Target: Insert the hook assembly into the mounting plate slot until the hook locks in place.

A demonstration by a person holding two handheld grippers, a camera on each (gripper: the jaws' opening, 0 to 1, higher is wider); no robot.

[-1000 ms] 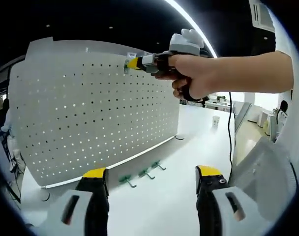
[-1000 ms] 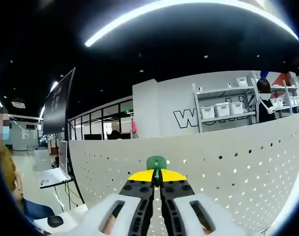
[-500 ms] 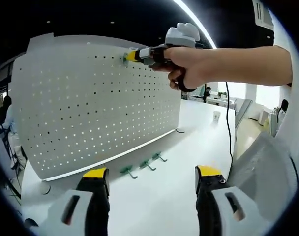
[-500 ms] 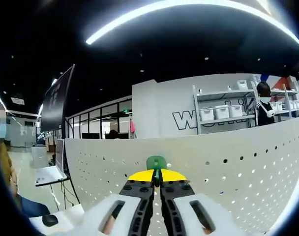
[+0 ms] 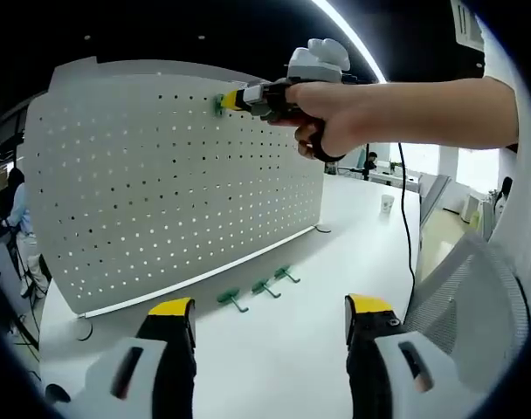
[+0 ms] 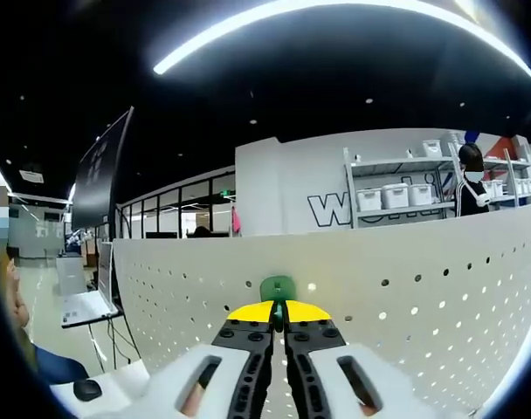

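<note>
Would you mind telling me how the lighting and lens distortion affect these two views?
Left gripper view: the fisheye bows the pegboard, lit evenly, and a bright ceiling strip glares above the right claw. Right gripper view: dark ceiling, curved light strip; the green hook looks sharp enough between the shut jaws.

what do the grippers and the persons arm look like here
Both grippers have black jaws with yellow tips on pale grey bodies with slotted openings: the left gripper and the right gripper. In the left gripper view, a thin black cable hangs below the bare, sleeveless forearm.

One pegboard — four green hooks, seemingly.
</note>
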